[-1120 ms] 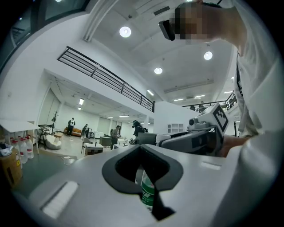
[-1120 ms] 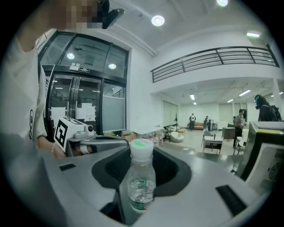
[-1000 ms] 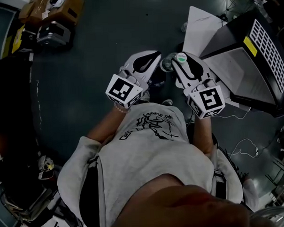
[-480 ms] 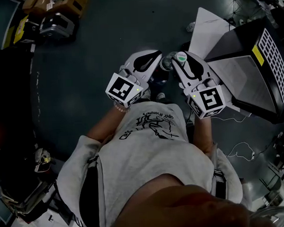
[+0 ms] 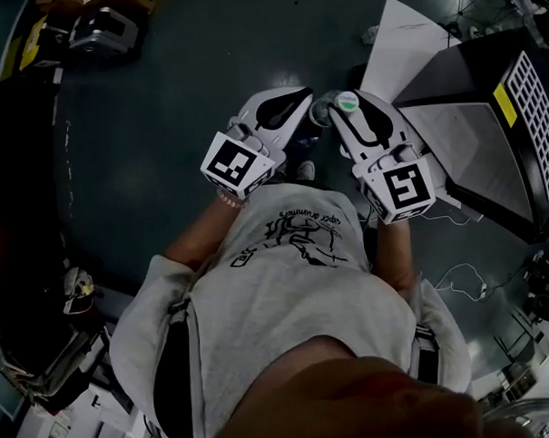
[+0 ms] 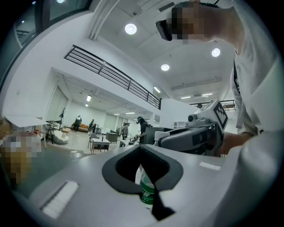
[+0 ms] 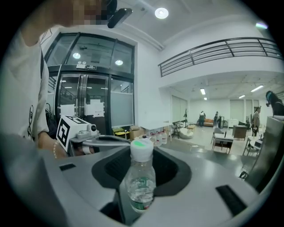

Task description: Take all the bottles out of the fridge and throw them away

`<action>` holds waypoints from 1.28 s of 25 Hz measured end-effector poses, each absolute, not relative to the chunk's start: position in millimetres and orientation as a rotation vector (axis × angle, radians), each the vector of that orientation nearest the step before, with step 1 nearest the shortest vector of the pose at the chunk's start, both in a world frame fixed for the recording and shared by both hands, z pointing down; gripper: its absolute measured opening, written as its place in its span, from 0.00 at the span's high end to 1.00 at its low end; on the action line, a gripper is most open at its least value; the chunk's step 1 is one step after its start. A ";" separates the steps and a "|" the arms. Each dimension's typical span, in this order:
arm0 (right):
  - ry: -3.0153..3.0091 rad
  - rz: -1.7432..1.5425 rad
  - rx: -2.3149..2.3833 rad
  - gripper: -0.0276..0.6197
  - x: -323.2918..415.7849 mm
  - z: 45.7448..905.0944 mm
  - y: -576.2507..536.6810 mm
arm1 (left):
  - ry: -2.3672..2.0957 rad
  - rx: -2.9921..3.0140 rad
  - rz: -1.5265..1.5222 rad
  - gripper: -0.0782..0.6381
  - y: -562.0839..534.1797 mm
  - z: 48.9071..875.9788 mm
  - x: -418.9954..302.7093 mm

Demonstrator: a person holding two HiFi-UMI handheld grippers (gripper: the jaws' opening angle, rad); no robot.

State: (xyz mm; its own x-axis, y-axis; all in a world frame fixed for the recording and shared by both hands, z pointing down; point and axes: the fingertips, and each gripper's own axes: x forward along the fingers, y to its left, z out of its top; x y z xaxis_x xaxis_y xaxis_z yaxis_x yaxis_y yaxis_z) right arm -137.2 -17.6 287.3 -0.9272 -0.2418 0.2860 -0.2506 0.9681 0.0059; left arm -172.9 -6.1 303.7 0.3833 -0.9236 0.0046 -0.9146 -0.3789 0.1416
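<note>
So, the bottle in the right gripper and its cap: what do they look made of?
The bottle looks like thin clear plastic with a glossy finish: you can see through its wall, and it bears a green label. Its cap looks like opaque white plastic, matte, with a green top.

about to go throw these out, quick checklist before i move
1. Right tool gripping: ok. Its jaws are closed on the white-capped bottle, cap up.
2. Left tool gripping: ok. The green-labelled bottle sits between its jaws.
3. Tools clear of each other: cannot tell. Their tips are very close in the head view.
4. Bin located: not ok. None shows in any view.
5. Path underfoot: not ok. A white cable lies on the floor to the right and could trip you.
</note>
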 end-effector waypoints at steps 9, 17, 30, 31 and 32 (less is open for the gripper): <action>-2.796 0.143 0.389 0.72 -135.2 335.7 -27.2 | -1.659 2.446 -0.053 0.88 -10.2 350.6 -176.3; -2.749 0.122 0.401 0.72 -134.3 387.1 -30.3 | -1.595 2.417 0.007 0.88 -14.7 398.5 -175.0; -2.726 0.106 0.379 0.72 -142.5 478.5 -14.2 | -1.527 2.328 0.059 0.88 -1.5 494.2 -170.3; -2.725 0.112 0.375 0.72 -143.0 485.7 -11.5 | -1.530 2.329 0.059 0.88 0.3 501.0 -169.3; -2.726 0.118 0.374 0.72 -143.3 492.6 -9.0 | -1.538 2.331 0.054 0.88 2.1 506.7 -168.9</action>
